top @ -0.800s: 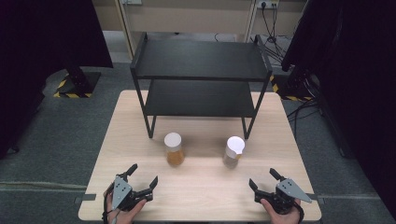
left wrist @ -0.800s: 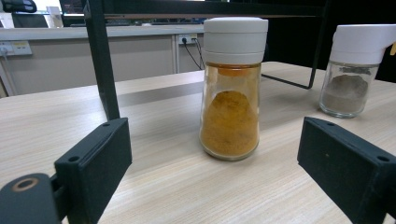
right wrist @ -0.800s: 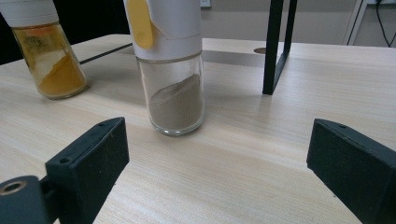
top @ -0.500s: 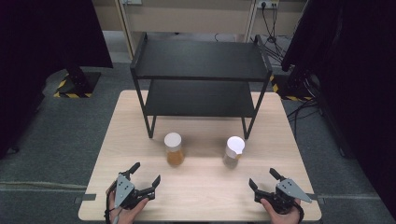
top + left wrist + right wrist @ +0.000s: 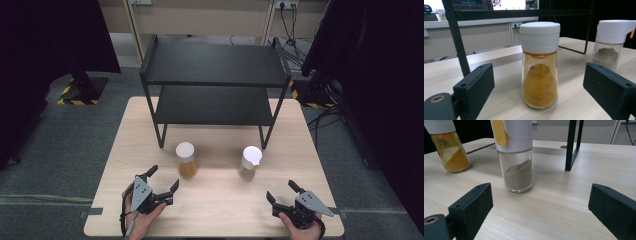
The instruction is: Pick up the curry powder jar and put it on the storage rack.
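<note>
Left gripper view: the orange spice jar (image 5: 539, 65), glass, smooth and breakable, is best gripped mid-body by the left gripper (image 5: 544, 100), jaws spread wide.

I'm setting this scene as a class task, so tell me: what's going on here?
A person holds a gripper in each hand at a table. The left gripper is open and faces the orange jar; the right gripper is open and faces the grey jar. Neither touches a jar. Both jars stand before the black rack.
</note>
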`<state>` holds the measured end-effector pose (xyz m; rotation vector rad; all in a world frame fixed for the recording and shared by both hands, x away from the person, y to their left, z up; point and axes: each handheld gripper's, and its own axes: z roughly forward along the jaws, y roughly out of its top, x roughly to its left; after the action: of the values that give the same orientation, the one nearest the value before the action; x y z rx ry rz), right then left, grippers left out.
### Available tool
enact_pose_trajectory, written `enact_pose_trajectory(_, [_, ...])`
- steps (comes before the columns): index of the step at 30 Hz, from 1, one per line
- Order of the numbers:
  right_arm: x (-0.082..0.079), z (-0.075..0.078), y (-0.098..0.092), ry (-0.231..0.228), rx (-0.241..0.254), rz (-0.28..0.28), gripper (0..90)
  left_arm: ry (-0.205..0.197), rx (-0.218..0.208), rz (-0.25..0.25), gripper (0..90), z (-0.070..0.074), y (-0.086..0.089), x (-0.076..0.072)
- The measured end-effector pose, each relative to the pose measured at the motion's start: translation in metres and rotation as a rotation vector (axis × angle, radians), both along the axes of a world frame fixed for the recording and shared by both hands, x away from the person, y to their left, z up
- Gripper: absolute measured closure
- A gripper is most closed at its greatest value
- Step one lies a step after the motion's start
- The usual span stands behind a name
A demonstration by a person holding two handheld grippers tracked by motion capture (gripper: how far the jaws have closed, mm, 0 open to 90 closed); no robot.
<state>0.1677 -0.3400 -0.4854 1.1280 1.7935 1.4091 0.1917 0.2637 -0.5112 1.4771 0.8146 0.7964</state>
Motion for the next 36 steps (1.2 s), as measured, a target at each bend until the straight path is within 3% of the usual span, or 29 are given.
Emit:
enact_pose_trajectory(17, [0.000, 0.000, -0.001, -0.001, 0.005, 0.002, 5.8, 0.019, 0.016, -0.012, 10.5, 0.008, -0.016, 0.031])
enact_pose_trajectory(36, [0.001, 0.000, -0.001, 0.005, 0.004, 0.006, 5.8, 0.053, -0.006, -0.020, 14.4, 0.014, -0.030, 0.057])
